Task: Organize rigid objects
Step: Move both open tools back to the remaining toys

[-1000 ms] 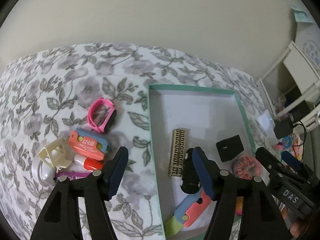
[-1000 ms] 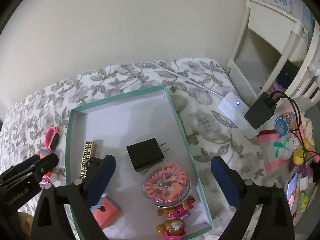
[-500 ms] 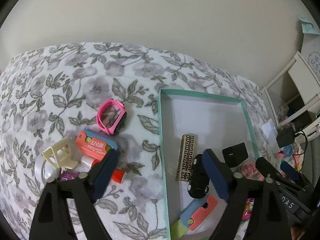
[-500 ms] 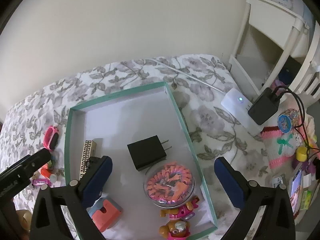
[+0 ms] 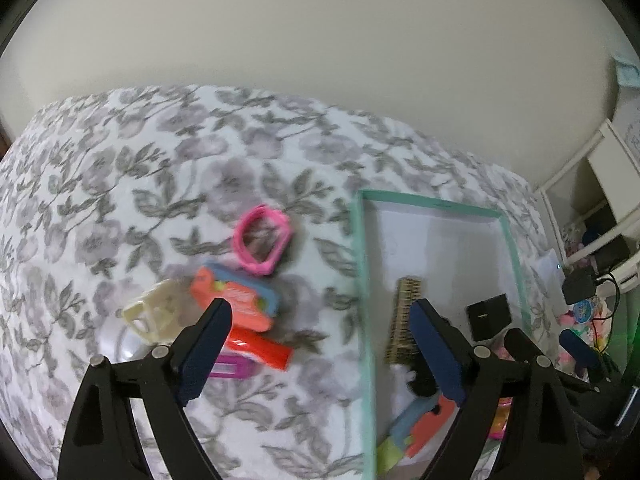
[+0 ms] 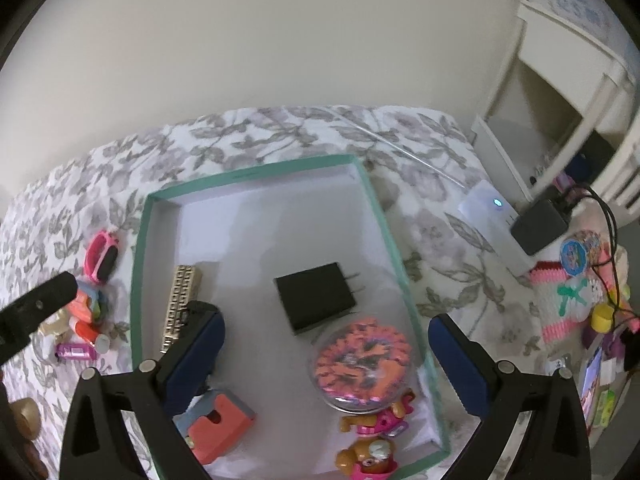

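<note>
My left gripper is open and empty above the floral cloth, between a loose pile and the teal tray. The pile holds a pink watch, an orange-and-blue toy, a cream plastic piece, a red-capped tube and a purple item. My right gripper is open and empty over the tray. In the tray lie a black charger, a gold patterned bar, a round box of orange pieces, an orange toy and two figurines.
A white power strip with a black adapter and cables lies right of the tray. A white shelf unit stands at the far right, with small colourful items below it. A plain wall runs behind the bed.
My left gripper's jaws have widened and it has shifted left, off the tray toward the loose pile. The black toy car stays in the tray. The right gripper has sunk slightly.
</note>
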A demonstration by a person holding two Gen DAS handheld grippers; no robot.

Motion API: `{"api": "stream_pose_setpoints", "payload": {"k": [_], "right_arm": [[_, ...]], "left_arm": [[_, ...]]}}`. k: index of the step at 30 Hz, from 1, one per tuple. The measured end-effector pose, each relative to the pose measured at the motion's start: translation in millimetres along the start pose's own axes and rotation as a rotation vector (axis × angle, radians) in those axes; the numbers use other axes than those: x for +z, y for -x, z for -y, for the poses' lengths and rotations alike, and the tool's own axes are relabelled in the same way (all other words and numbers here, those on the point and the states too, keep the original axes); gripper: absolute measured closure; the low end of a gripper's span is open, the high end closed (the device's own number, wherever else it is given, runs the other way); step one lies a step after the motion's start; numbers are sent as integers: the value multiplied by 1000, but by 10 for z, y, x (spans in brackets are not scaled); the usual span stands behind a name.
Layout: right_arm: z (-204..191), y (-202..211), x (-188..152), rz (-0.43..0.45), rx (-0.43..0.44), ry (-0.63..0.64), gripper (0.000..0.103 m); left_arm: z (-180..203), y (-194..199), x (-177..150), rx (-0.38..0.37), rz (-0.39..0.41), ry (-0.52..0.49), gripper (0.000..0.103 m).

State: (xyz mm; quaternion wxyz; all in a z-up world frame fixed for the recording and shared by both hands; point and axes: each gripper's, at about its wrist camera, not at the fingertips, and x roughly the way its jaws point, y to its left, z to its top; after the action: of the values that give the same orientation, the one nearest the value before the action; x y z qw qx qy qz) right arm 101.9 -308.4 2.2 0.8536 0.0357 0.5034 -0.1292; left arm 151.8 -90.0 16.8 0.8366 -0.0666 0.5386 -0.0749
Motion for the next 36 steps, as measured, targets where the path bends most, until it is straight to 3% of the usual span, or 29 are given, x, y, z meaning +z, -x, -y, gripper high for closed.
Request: {"api": "stream_pose_setpoints", "payload": {"k": [5, 13, 25, 36], "right_arm": [[-372, 54, -25, 38, 34, 92, 0], [-962, 178, -66, 91, 203, 147, 0], [-1608, 136, -148, 93, 296, 231, 4], [-2155, -179, -368, 34, 286, 363, 18]], "left_arm": [[-382, 115, 49, 91, 13, 66, 12], [-941, 323, 86, 177, 23, 135, 12], [-1677, 410, 31, 156, -10, 287, 12], [-1878, 127, -65, 136, -96, 325, 12]]}}
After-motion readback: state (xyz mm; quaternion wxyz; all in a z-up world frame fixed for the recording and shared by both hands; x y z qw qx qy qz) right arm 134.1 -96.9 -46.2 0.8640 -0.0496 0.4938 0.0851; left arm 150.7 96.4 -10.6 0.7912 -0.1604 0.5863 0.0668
